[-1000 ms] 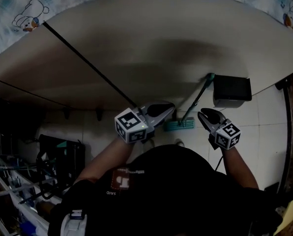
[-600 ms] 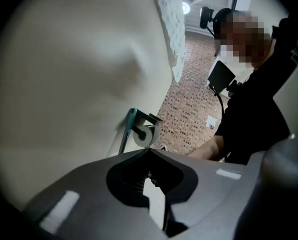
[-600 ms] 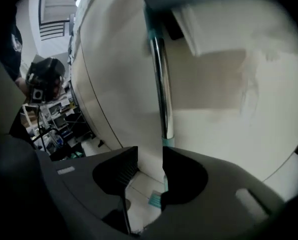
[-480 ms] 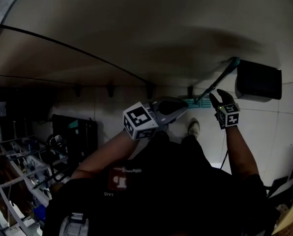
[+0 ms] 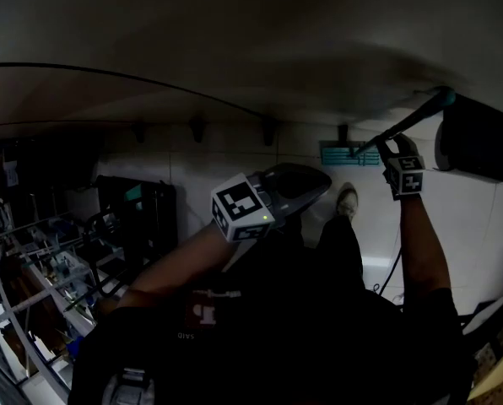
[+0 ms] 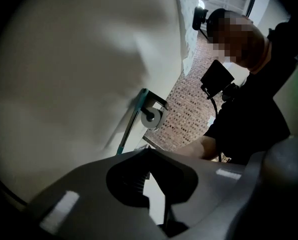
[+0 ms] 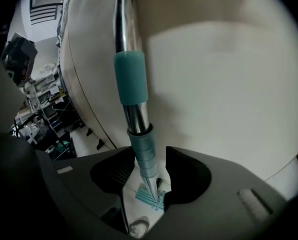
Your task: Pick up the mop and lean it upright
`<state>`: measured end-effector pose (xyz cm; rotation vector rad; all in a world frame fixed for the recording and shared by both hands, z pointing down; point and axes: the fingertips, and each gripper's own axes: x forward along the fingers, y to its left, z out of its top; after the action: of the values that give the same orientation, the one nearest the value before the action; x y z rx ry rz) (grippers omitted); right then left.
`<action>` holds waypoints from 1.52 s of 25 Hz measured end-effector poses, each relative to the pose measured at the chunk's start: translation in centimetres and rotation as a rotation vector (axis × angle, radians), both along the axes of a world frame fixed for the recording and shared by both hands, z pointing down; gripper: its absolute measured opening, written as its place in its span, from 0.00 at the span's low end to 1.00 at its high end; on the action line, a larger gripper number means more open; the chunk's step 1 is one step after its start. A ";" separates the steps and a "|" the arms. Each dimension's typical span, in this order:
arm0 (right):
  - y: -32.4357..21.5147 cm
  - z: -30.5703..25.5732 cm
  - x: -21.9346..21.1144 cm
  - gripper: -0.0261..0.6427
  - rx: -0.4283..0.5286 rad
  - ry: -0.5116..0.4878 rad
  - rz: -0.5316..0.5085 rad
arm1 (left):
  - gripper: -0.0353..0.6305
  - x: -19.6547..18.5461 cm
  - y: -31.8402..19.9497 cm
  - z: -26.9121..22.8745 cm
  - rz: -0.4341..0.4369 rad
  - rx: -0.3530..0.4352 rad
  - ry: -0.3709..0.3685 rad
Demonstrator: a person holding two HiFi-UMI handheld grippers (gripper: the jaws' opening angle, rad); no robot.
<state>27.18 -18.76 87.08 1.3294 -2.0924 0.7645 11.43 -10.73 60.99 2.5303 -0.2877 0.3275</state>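
The mop stands tilted with its top against the pale wall. Its metal handle (image 5: 412, 118) with teal sleeves (image 7: 131, 84) runs down to the teal mop head (image 5: 350, 153) on the floor tiles. My right gripper (image 5: 392, 144) reaches out to the handle, which passes between its jaws (image 7: 149, 166). The jaws are opening, and a gap shows beside the shaft. My left gripper (image 5: 319, 180) hangs nearer my body, shut on nothing, with its tips (image 6: 148, 151) together. In the left gripper view the mop handle (image 6: 130, 124) leans on the wall ahead.
A black box (image 5: 484, 146) is fixed to the wall right beside the mop's top. A thin black cable (image 5: 150, 83) runs along the wall. A dark rack (image 5: 137, 218) and cluttered shelves (image 5: 40, 268) fill the left. My shoe (image 5: 347, 199) is near the mop head.
My right gripper has reached farther out along the mop handle toward the wall and its jaws have widened. The view has swung down and left. The left gripper has stayed shut.
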 end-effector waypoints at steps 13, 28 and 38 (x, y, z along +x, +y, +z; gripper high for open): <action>1.0 -1.8 -2.2 0.25 0.023 -0.016 -0.075 | 0.05 -2.2 0.7 -0.4 -0.028 -0.015 -0.003; 1.4 -12.4 -4.4 0.25 0.064 0.019 -0.102 | 0.05 -3.4 -0.5 -8.2 -0.056 0.114 0.095; 1.6 -30.1 -7.0 0.25 0.159 -0.020 -0.151 | 0.05 -6.0 -2.4 -19.4 -0.122 0.255 0.214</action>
<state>20.14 -17.17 57.00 1.2312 -2.2794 0.5596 5.42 -13.11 41.61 2.7520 -0.4207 -0.0306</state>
